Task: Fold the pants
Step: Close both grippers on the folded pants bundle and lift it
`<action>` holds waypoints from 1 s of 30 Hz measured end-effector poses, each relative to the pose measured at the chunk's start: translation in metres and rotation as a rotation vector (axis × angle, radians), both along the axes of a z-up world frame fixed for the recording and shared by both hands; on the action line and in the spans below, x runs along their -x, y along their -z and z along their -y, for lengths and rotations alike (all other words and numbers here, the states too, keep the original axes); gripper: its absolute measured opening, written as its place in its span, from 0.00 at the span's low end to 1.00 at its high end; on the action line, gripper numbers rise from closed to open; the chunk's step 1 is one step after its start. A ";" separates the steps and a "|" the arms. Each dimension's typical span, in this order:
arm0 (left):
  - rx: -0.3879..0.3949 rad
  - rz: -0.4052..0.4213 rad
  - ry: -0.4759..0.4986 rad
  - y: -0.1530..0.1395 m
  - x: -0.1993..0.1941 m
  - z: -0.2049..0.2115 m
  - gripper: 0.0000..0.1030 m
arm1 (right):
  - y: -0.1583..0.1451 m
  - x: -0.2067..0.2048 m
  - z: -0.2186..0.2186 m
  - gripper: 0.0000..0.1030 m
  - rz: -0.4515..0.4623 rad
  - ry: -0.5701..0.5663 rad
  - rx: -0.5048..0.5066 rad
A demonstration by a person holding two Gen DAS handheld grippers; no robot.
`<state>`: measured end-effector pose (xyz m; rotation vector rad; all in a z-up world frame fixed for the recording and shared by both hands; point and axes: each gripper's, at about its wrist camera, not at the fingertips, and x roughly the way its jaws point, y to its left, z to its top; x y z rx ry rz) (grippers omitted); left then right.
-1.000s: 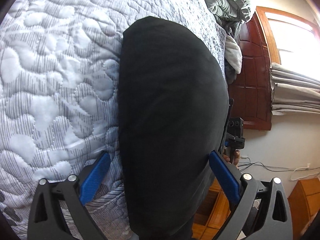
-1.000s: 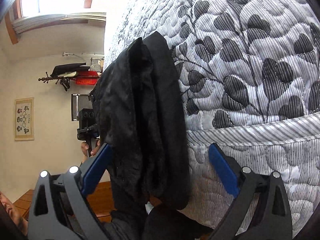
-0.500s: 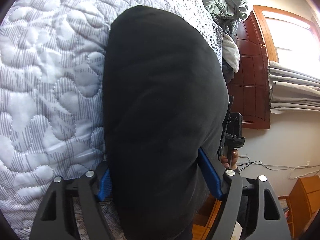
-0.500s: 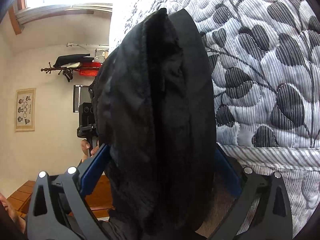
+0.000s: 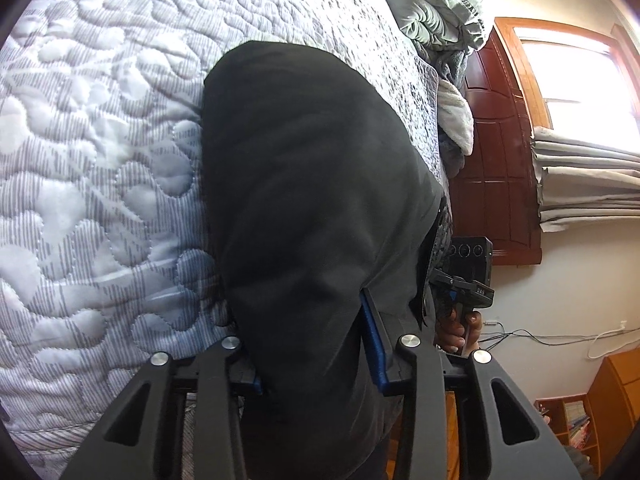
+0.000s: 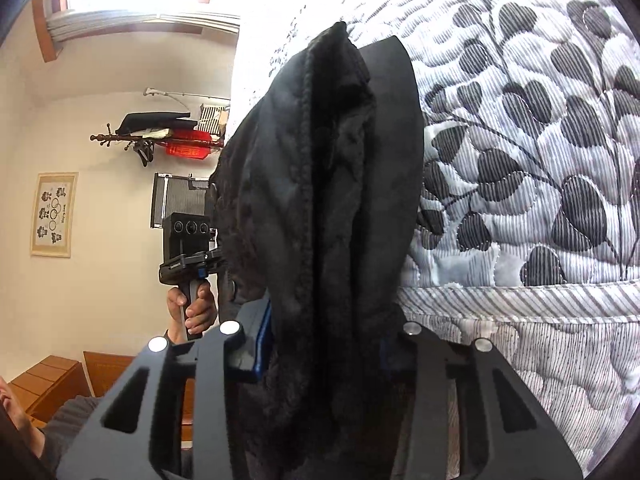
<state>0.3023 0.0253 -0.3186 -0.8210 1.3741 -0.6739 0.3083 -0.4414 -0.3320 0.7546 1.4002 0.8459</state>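
The black pants [image 5: 304, 184] lie folded on the quilted bed [image 5: 100, 152], with one end hanging over the bed's edge. My left gripper [image 5: 316, 356] is shut on that end; a blue pad [image 5: 374, 348] shows on its right. In the right wrist view the pants [image 6: 332, 200] show a fuzzy inner lining, and my right gripper [image 6: 324, 344] is shut on the bunched fabric at the bed's edge. Each view shows the other gripper held in a hand beyond the fabric: the right one [image 5: 468, 280], the left one [image 6: 188, 240].
A grey crumpled blanket [image 5: 436, 12] lies at the head of the bed by a dark wooden door [image 5: 496, 152]. Wooden shelves [image 5: 592, 408] stand on the floor at right. A wall rack [image 6: 160, 136] and a framed picture [image 6: 54, 214] hang beyond the bed.
Both grippers moved in onto the pants' end and closed on the fabric; a second ago both stood open around it.
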 end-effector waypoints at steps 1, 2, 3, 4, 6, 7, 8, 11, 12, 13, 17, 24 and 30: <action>-0.002 0.003 -0.001 -0.002 0.000 0.000 0.35 | -0.007 -0.001 -0.006 0.34 0.006 0.000 0.001; -0.005 0.006 -0.001 -0.005 0.001 0.001 0.35 | -0.012 -0.001 -0.009 0.34 0.013 0.000 0.001; -0.006 0.011 0.001 -0.007 0.001 0.001 0.34 | -0.018 -0.001 -0.012 0.34 0.021 -0.003 0.003; -0.011 0.017 0.003 -0.011 0.000 0.001 0.34 | -0.023 -0.003 -0.015 0.33 0.028 -0.007 0.005; -0.017 0.029 0.003 -0.018 0.000 -0.001 0.33 | -0.036 -0.006 -0.025 0.33 0.045 -0.018 0.012; -0.017 0.035 0.001 -0.022 -0.001 -0.004 0.33 | -0.043 -0.009 -0.031 0.33 0.054 -0.024 0.014; -0.018 0.043 -0.003 -0.027 -0.003 -0.008 0.33 | -0.049 -0.013 -0.037 0.33 0.063 -0.029 0.014; -0.023 0.073 -0.014 -0.042 -0.009 -0.022 0.33 | -0.066 -0.029 -0.058 0.33 0.094 -0.045 0.014; -0.028 0.086 -0.019 -0.049 -0.012 -0.028 0.33 | -0.071 -0.035 -0.066 0.33 0.103 -0.050 0.014; -0.035 0.098 -0.024 -0.056 -0.016 -0.034 0.33 | -0.075 -0.042 -0.074 0.33 0.111 -0.054 0.015; -0.068 0.136 -0.054 -0.077 -0.035 -0.064 0.33 | -0.091 -0.082 -0.115 0.33 0.144 -0.081 0.021; -0.115 0.137 -0.123 -0.083 -0.089 -0.131 0.33 | -0.090 -0.166 -0.199 0.33 0.149 -0.116 0.021; -0.103 0.066 -0.164 -0.044 -0.126 -0.185 0.33 | -0.046 -0.223 -0.256 0.33 0.096 -0.143 0.042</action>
